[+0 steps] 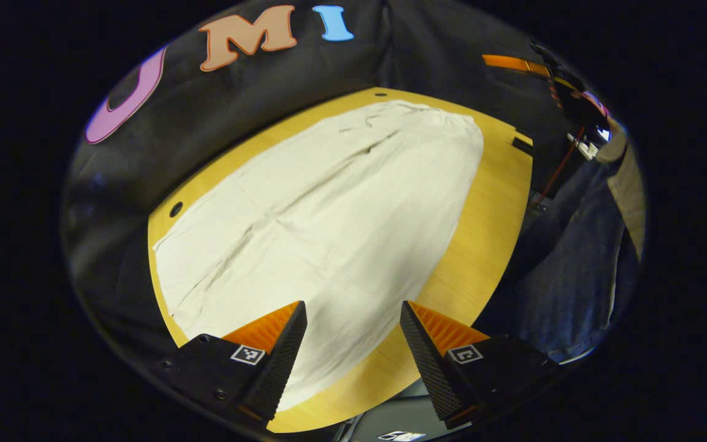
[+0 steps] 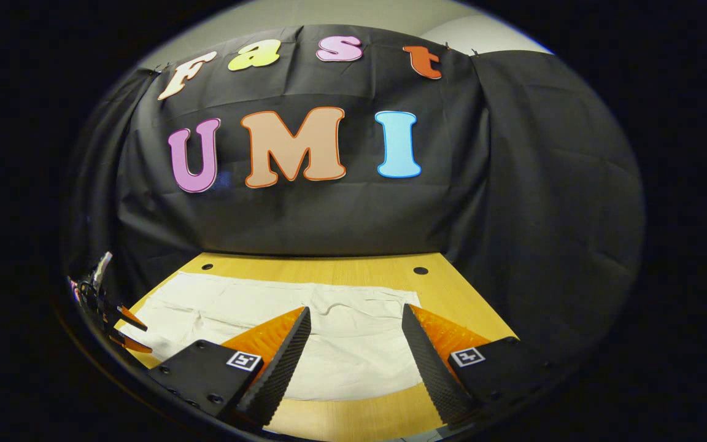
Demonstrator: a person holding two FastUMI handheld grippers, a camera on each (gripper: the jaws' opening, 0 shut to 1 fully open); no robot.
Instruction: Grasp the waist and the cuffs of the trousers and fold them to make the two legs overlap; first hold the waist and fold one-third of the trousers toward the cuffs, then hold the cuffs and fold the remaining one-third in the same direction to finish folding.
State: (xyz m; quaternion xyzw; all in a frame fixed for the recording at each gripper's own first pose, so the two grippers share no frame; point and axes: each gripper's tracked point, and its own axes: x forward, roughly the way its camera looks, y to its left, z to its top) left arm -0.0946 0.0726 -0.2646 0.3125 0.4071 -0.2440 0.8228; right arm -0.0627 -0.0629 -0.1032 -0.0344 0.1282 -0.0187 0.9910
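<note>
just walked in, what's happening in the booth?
A person holds a pair of tongs in each hand over white trousers lying flat on a wooden table. Both the left tongs and the right tongs are open and above the fabric, gripping nothing. In the left gripper view the trousers look spread lengthwise, with no waist or cuff fold made yet. So this looks like the very start of the folding.

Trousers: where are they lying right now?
The trousers lie spread flat on the wooden table, ahead of both open grippers in each gripper view.
</note>
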